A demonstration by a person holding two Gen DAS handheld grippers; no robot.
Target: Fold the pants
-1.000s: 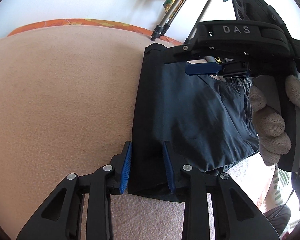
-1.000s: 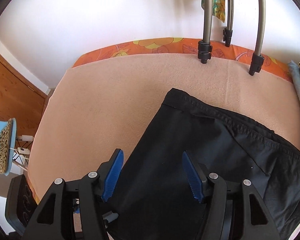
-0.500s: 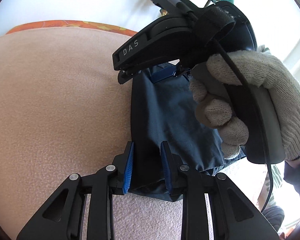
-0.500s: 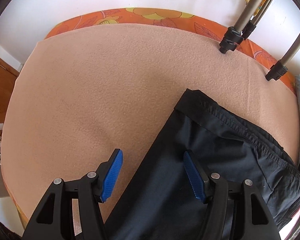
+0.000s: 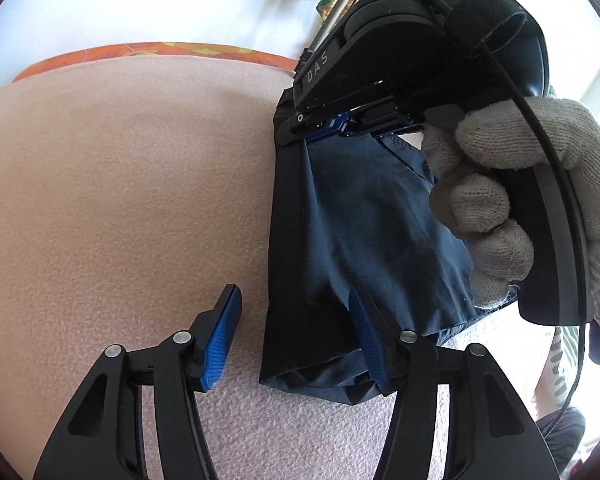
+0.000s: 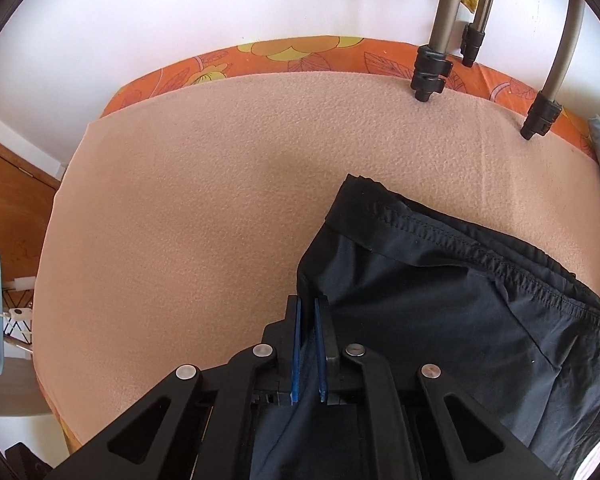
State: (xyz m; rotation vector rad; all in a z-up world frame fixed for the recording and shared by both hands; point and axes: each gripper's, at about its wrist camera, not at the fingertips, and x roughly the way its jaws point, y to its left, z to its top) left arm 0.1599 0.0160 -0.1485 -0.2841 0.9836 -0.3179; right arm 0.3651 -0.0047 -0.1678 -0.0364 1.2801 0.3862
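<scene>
Pants (image 5: 364,240) lie folded on the pink blanket (image 5: 120,200). Right tongs (image 6: 309,344) have just pinched the edge; left tongs (image 5: 296,340), just spread (fabric between, unpressed), should re-clamp before lifting evenly.

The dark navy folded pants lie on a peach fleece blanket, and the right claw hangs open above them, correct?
Not quite: in the right wrist view, the right claw is shut on the dark navy folded pants, which do lie on the peach fleece blanket.

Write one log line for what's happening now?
left gripper: just opened, off pants | right gripper: just closed, pinching pants edge
</scene>
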